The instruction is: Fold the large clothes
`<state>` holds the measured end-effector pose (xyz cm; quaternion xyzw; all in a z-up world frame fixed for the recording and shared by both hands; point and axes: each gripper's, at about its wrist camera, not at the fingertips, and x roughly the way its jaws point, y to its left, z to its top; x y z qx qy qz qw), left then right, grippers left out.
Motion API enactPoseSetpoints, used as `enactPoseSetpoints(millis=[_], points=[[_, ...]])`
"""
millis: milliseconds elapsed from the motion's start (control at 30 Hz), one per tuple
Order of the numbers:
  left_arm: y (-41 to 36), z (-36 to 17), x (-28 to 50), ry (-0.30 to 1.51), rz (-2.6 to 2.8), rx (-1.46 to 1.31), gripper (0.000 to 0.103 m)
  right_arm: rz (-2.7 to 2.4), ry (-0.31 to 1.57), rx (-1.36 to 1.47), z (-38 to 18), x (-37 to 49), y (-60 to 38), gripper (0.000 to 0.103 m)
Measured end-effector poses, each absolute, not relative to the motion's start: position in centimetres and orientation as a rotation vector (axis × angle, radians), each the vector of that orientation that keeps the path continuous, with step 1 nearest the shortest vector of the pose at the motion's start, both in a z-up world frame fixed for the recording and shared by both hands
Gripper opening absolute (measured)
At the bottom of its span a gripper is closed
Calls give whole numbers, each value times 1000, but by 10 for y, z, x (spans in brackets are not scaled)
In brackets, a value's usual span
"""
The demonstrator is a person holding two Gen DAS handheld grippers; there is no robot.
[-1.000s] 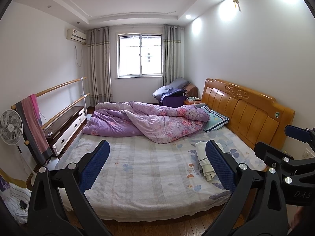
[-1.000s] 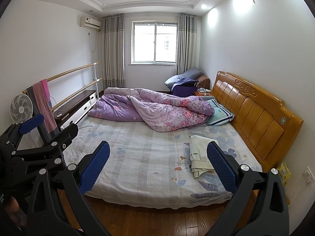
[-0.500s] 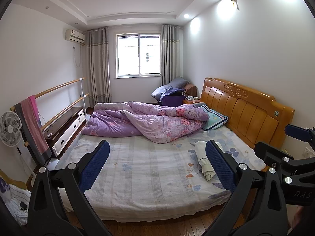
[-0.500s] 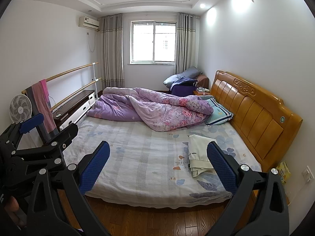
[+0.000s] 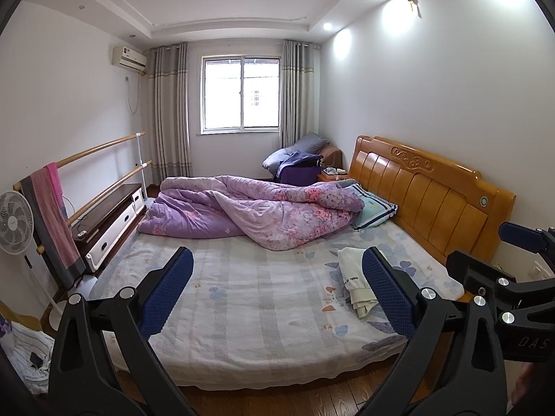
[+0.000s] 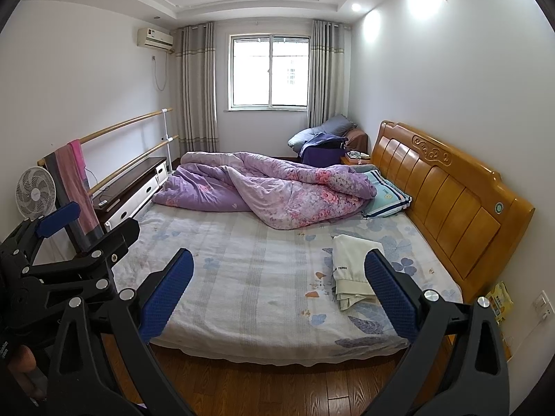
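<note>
Right wrist view showed my right tool [image 6: 277, 287] and left tool [image 5: 275, 286] both spread wide, empty, short of the bed [image 6: 249, 298]. A cream folded garment [image 6: 350, 267] lay near the headboard [image 6: 451, 187]; soft and light, I judged, best pinched at a hem corner.

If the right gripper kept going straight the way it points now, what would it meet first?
Probably the bed. The right gripper, open and empty, aims over the floor at the bare sheet, left of the folded cream garment. Nothing shows in between, though the fisheye view makes depth uncertain.
</note>
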<state>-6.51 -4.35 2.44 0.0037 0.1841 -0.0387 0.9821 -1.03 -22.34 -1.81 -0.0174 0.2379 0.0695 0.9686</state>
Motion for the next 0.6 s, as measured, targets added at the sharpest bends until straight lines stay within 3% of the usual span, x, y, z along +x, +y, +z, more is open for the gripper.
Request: enactPoseSetpoints(millis=[600], points=[[-41, 17, -57, 376, -73, 23, 98, 140, 498, -27, -20, -7, -220, 95]])
